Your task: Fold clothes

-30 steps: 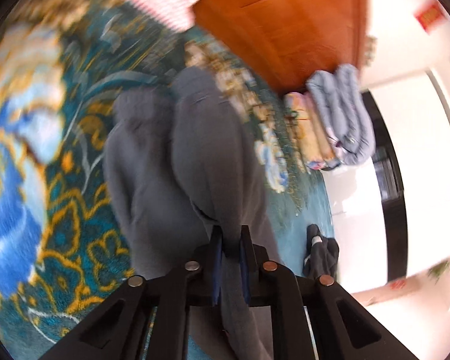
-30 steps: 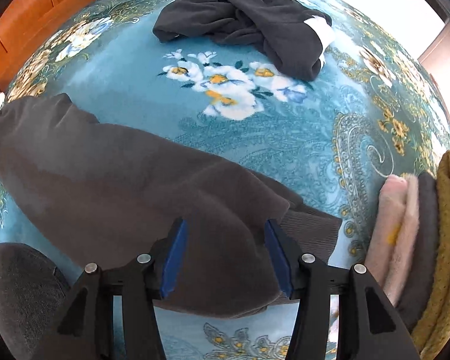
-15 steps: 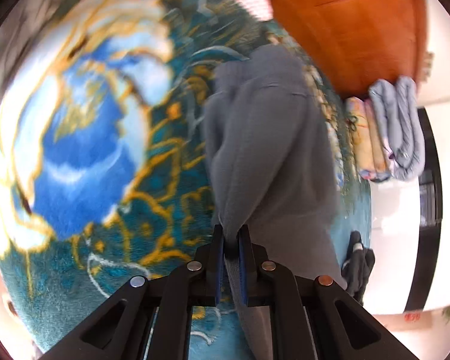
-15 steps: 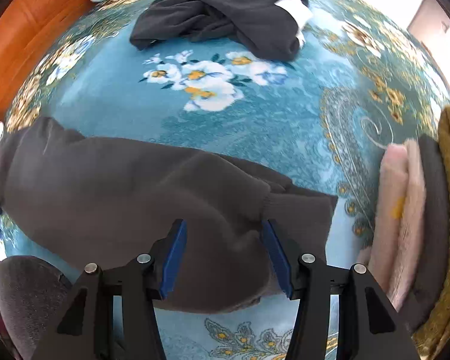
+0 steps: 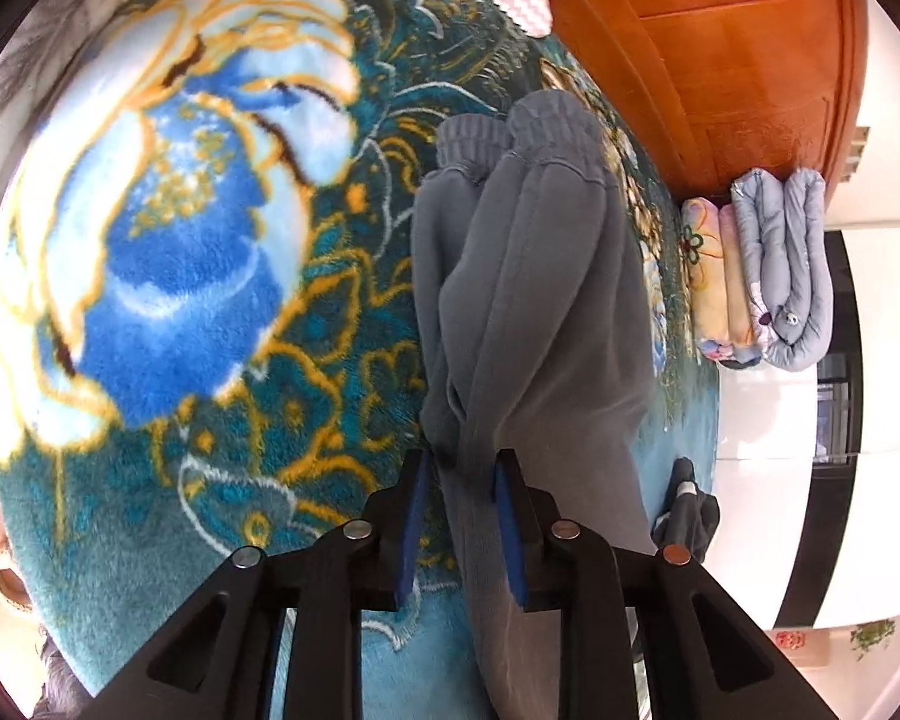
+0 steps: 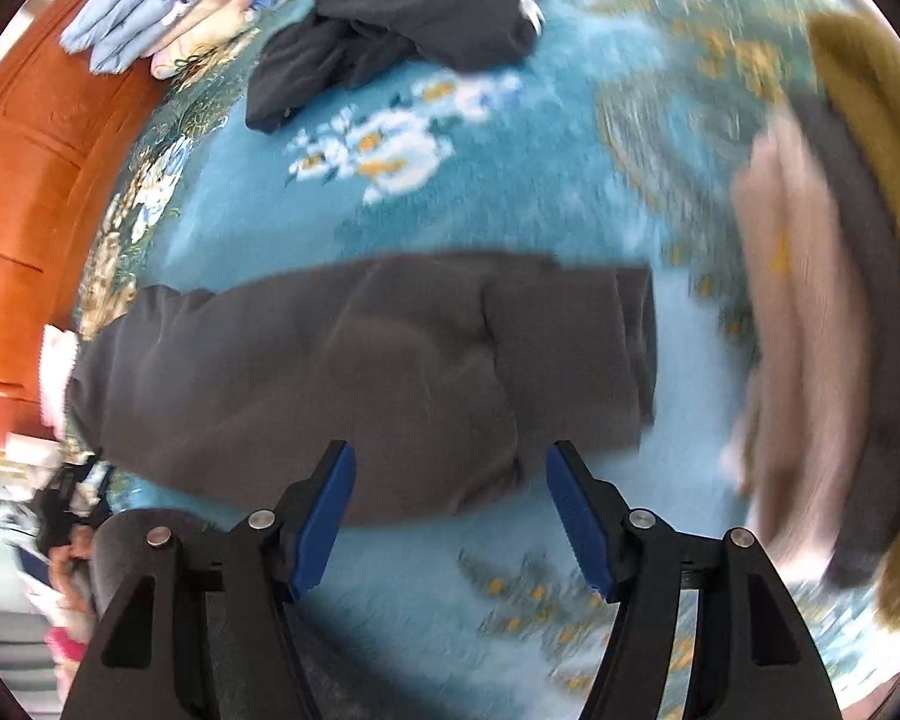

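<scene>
Grey pants (image 5: 534, 312) lying folded lengthwise on blue flowery blanket (image 5: 198, 276), cuffs far. Near, left gripper (image 5: 461, 516) fingers parted around cloth, seemingly let go; right gripper (image 6: 450, 516) wide apart, holding nothing. Next, probably: grab near end, fold toward cuffs. Farther off, dark clothes (image 6: 402, 18) waiting.

No readable text, label, brand or number shows in either view.
</scene>
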Action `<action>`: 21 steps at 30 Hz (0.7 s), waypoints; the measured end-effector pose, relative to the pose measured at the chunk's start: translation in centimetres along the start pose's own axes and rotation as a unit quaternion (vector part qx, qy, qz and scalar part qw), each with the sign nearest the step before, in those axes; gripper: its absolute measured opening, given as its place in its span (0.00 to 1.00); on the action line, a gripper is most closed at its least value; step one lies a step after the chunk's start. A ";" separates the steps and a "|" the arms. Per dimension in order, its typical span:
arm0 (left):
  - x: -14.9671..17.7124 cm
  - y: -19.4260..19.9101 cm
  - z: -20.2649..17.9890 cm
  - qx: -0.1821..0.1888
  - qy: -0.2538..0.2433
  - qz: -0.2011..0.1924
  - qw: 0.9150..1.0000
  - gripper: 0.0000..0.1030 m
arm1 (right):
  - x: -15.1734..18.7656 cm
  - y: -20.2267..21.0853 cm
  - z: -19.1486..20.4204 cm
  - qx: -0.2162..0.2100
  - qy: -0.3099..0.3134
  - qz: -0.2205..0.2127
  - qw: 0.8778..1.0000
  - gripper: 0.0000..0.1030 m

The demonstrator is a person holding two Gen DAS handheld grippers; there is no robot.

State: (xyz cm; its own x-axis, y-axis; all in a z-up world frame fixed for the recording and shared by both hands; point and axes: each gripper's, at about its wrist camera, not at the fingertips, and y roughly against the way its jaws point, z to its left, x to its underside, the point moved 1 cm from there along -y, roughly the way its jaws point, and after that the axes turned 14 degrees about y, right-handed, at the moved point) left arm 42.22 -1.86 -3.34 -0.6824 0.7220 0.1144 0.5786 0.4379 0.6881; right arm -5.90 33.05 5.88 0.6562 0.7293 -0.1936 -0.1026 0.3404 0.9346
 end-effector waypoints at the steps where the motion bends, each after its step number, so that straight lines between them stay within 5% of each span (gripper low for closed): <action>1: 0.3 0.2 -0.3 0.000 -0.009 -0.001 1.000 0.25 | 0.5 -0.2 -0.4 -0.011 -0.012 0.007 1.000 0.65; 10: 2.3 1.8 -2.8 -0.001 -0.089 -0.031 0.996 0.25 | 3.0 -4.8 -3.4 -0.105 -0.124 0.046 0.986 0.74; 15: 1.9 1.9 -2.6 0.005 -0.083 -0.025 0.996 0.25 | 2.7 -6.0 -5.4 -0.118 -0.178 -0.008 0.977 0.74; 21: 2.2 1.5 -3.3 0.061 -0.080 0.012 0.995 0.25 | 2.4 -5.9 -6.9 -0.119 -0.217 -0.085 0.965 0.74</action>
State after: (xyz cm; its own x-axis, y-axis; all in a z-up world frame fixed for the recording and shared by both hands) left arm 40.13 -1.35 0.32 -0.5936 0.8048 0.0067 0.6499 0.4745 0.5937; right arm -8.86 36.83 -2.16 0.9248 0.3512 -0.1464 -0.1009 0.5973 0.7957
